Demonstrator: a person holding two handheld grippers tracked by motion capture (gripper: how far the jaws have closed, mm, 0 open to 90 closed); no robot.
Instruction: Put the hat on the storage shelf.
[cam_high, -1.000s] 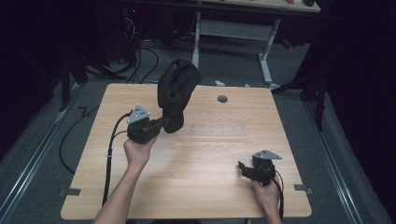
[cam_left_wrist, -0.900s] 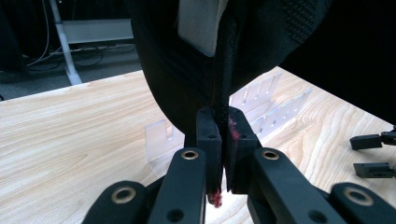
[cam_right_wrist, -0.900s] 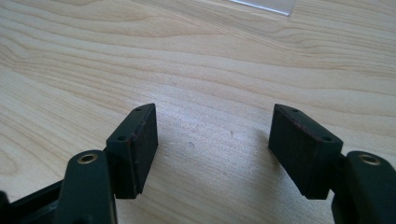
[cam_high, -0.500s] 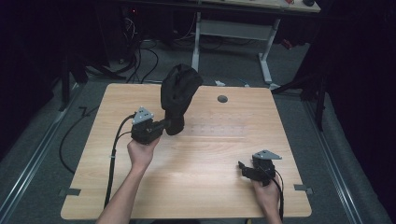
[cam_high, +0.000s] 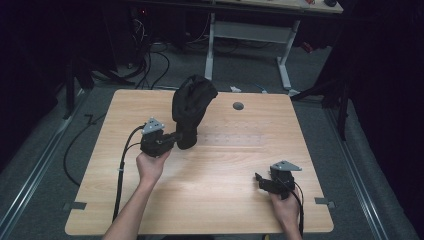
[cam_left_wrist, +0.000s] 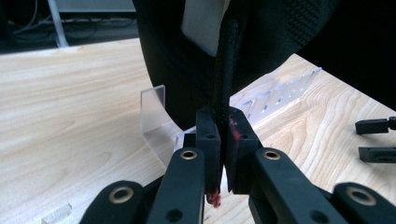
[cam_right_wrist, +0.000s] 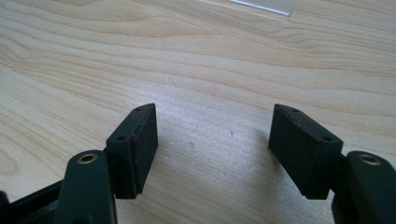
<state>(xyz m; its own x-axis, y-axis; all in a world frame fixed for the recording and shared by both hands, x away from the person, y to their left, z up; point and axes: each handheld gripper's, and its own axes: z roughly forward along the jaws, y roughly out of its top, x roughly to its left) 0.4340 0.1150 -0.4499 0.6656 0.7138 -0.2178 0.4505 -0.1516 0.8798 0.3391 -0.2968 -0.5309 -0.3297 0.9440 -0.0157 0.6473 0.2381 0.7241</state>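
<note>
A black fabric item (cam_high: 192, 102), perhaps a cap, with a white label inside (cam_left_wrist: 203, 21), is held upright over the wooden table (cam_high: 220, 170). My left gripper (cam_high: 181, 138) is shut on its lower seam; the seam runs down between the pads (cam_left_wrist: 223, 133). A clear plastic stand with slots (cam_left_wrist: 156, 112) sits on the table just behind the fabric. My right gripper (cam_high: 260, 181) rests near the table's front right, open, with bare wood between its jaws (cam_right_wrist: 212, 140).
A round cable hole (cam_high: 238, 106) lies at the table's far side. The right gripper's open jaws (cam_left_wrist: 373, 140) show at the edge of the left gripper view. A desk frame (cam_high: 250, 35) and cables (cam_high: 150, 55) stand on the floor beyond the table.
My left gripper and the black fabric item have drifted slightly right and toward the person. The right gripper has kept still.
</note>
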